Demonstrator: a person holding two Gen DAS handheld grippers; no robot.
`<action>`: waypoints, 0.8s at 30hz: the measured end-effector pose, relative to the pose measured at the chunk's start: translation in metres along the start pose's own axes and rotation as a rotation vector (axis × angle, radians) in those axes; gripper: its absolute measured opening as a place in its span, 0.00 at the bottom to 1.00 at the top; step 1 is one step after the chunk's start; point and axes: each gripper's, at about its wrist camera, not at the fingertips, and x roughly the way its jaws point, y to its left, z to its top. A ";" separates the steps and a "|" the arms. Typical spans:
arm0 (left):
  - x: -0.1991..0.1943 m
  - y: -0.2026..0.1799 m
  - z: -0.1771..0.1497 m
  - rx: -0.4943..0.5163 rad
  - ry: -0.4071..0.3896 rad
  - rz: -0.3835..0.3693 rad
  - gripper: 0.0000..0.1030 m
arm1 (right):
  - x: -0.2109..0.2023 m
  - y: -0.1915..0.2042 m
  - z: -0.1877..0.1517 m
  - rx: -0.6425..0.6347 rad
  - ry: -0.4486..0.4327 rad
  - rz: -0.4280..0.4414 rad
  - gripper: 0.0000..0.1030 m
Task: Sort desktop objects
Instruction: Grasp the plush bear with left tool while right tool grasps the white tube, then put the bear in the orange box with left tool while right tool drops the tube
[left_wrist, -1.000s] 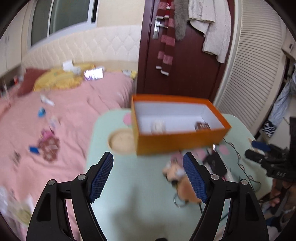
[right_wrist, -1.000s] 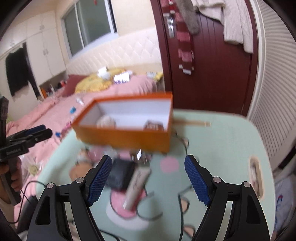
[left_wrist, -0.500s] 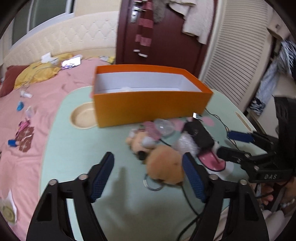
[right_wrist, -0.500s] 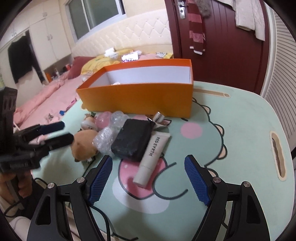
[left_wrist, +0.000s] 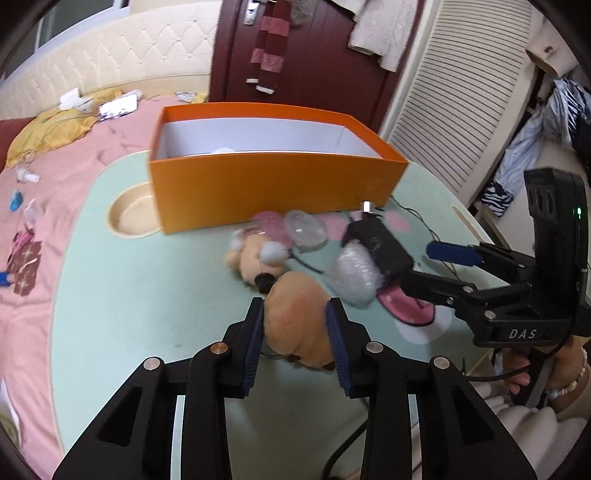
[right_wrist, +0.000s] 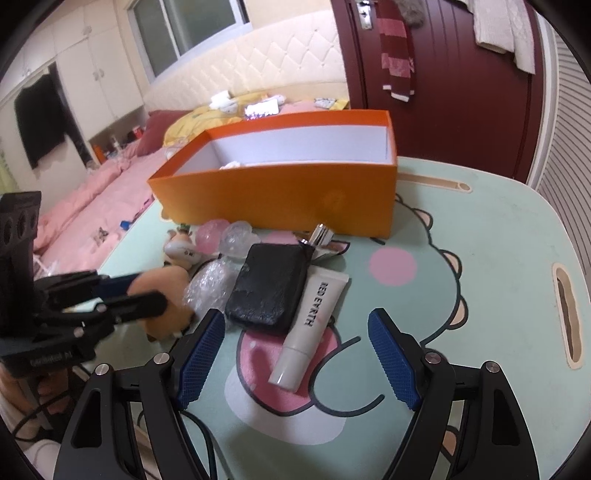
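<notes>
A tan plush toy (left_wrist: 299, 332) lies on the mint-green table (left_wrist: 147, 314). My left gripper (left_wrist: 295, 308) is closing on it, and both blue pads press its sides. In the right wrist view the same left gripper (right_wrist: 147, 291) clasps the plush (right_wrist: 166, 280) at the left. My right gripper (right_wrist: 295, 317) stands open just above a white tube (right_wrist: 310, 325), apart from it. A black pouch (right_wrist: 269, 291) and bubble wrap (right_wrist: 210, 284) lie beside the tube. The orange box (left_wrist: 273, 192) stands behind them, open on top.
A small plush figure (left_wrist: 255, 254) and clear plastic balls (left_wrist: 306, 229) lie in front of the box. A round cup recess (left_wrist: 133, 218) is left of it. A metal clip (right_wrist: 321, 232) and thin cables lie near the pouch. A pink bed (left_wrist: 55, 184) borders the table's left.
My left gripper came down and forward over the tan plush and closed its jaws onto it. My right gripper sank a little toward the tube, still open.
</notes>
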 end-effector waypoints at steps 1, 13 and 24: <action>-0.001 0.003 0.000 -0.007 -0.001 0.004 0.34 | 0.001 0.001 -0.001 -0.010 0.008 -0.005 0.76; 0.006 -0.006 0.003 0.044 -0.018 0.058 0.52 | 0.011 0.006 -0.012 -0.138 -0.005 -0.108 0.22; 0.003 -0.009 0.003 0.066 -0.025 0.078 0.43 | -0.008 -0.029 -0.013 -0.006 -0.069 -0.093 0.18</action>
